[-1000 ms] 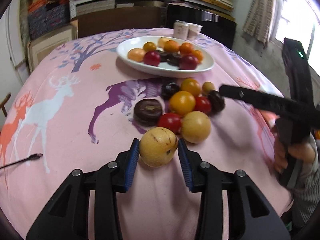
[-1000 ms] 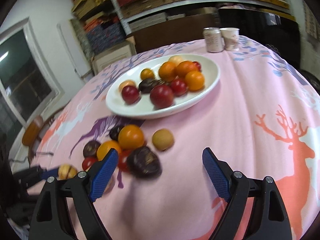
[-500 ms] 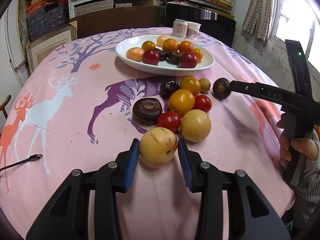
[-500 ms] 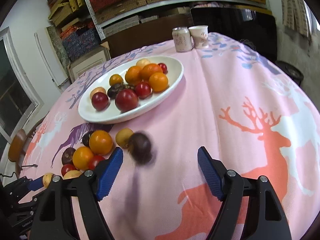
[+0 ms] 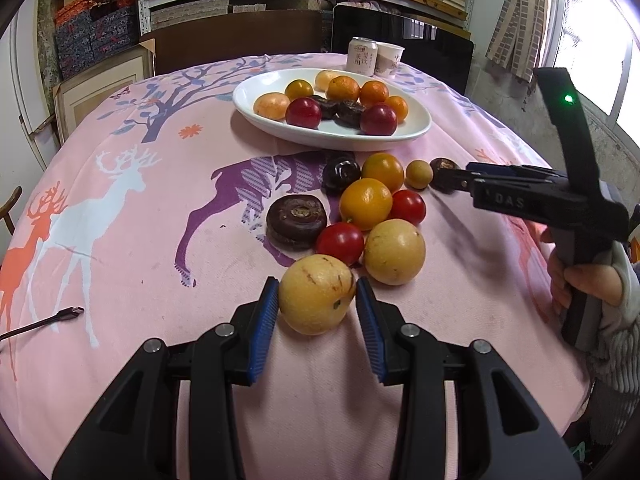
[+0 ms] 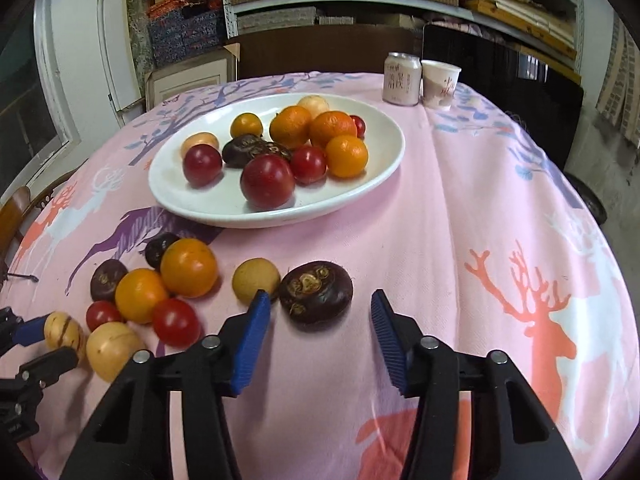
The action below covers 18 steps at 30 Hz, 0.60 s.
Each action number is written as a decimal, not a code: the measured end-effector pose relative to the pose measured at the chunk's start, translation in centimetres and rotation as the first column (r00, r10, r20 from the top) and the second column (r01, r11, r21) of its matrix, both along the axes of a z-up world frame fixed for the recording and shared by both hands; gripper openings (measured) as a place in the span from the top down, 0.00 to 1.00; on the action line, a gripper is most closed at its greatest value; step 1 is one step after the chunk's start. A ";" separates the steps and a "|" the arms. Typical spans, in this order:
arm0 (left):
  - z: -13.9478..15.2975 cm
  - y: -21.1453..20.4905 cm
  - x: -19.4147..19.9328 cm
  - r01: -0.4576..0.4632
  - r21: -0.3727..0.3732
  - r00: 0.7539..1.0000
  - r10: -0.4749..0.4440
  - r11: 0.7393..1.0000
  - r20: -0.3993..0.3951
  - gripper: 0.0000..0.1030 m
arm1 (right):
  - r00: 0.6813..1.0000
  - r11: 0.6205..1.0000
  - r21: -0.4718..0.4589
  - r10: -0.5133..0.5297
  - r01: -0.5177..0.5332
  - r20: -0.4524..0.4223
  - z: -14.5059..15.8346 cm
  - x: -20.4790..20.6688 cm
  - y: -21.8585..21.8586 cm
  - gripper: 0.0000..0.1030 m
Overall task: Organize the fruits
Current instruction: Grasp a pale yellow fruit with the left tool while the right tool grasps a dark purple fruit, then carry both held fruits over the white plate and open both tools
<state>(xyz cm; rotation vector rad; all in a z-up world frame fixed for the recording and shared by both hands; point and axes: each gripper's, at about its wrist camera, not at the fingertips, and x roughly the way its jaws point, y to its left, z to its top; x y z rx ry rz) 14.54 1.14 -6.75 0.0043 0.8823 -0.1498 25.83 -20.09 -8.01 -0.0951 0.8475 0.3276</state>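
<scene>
A: Left gripper: blue pads against both sides of a yellow streaked fruit, which rests on the pink tablecloth. Fruit near round, no clear long axis.

B: Right gripper: jaws wide, nothing held. A dark flattened fruit lies between the fingertips on the cloth, touching neither pad, scarred face up, wider than tall.

A: Count of loose fruit on cloth, right view: two orange, two red, three yellowish, three dark.

B: White plate beyond the pile: about eleven pieces, some hidden. Behind it, one can and one paper cup, side by side.
</scene>
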 end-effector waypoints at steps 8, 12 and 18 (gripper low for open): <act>-0.3 -0.2 0.2 0.000 0.010 1.000 0.000 1.000 -0.015 0.62 | 0.999 1.000 0.019 0.020 -0.019 -0.032 -0.6 0.6 0.3 0.60; -0.3 -0.2 0.2 -0.001 0.008 1.000 0.001 1.000 -0.015 0.62 | 1.000 0.999 0.030 0.020 -0.020 -0.022 -0.4 0.5 0.2 0.60; -0.2 0.3 0.3 -0.012 -0.020 1.000 0.012 1.000 -0.001 0.62 | 1.000 0.996 0.094 -0.002 0.004 -0.014 -0.1 0.3 -1.0 0.60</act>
